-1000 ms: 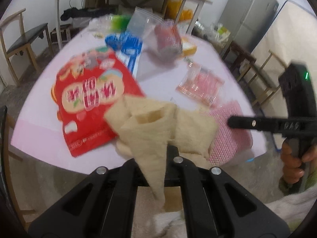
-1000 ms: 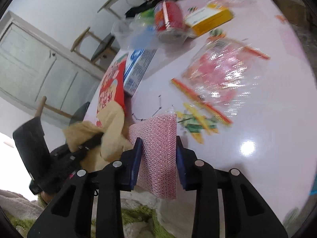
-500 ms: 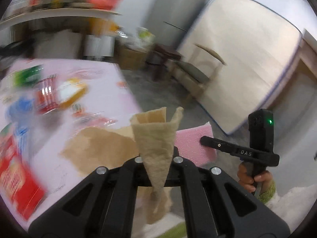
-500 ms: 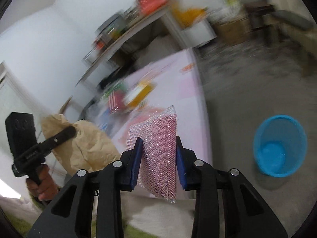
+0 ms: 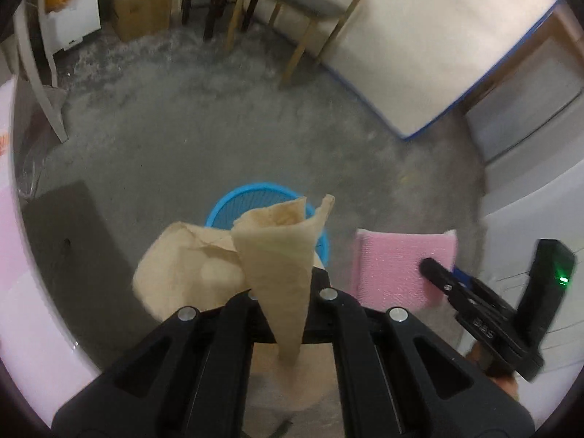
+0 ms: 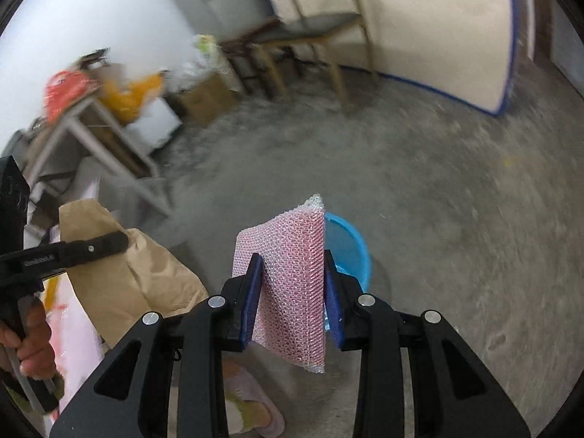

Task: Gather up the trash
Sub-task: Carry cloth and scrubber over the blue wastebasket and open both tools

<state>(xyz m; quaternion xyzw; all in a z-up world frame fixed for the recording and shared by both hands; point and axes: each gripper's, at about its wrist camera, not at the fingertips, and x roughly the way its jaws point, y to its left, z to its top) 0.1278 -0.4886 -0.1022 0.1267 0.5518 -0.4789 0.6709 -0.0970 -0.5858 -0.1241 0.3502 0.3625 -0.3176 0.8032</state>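
Grey concrete floor (image 5: pixel 204 138) fills most of both wrist views, rough and dusty, with a pale panel edged in blue (image 5: pixel 430 47) leaning at the far side and a wooden chair (image 5: pixel 303 7) standing just before it. A pink table (image 5: pixel 11 241) shows only as a strip along the left edge of the left wrist view. Down on the floor sits a blue basket (image 6: pixel 346 252), round and open at the top; in both views it lies directly behind the carried trash, so only part of its rim and wall shows.

The left gripper (image 5: pixel 288 299) has its fingers clamped tight on a crumpled brown paper bag (image 5: pixel 277 255), a folded cone of the paper standing up between them and the rest hanging to the left and below. In the left wrist view the bag covers the near side of the basket, though whether it hangs straight above the opening is hard to judge through the fisheye.

The right gripper (image 6: pixel 292 292) grips a pink bubble-wrap pouch (image 6: pixel 288 266) across its width, the blue pads pressed against both of its sides, the pouch upright and in the air, its top edge overlapping the basket's left rim. A person's hand (image 6: pixel 29 343) holds the left gripper's handle at the lower left of the right wrist view.
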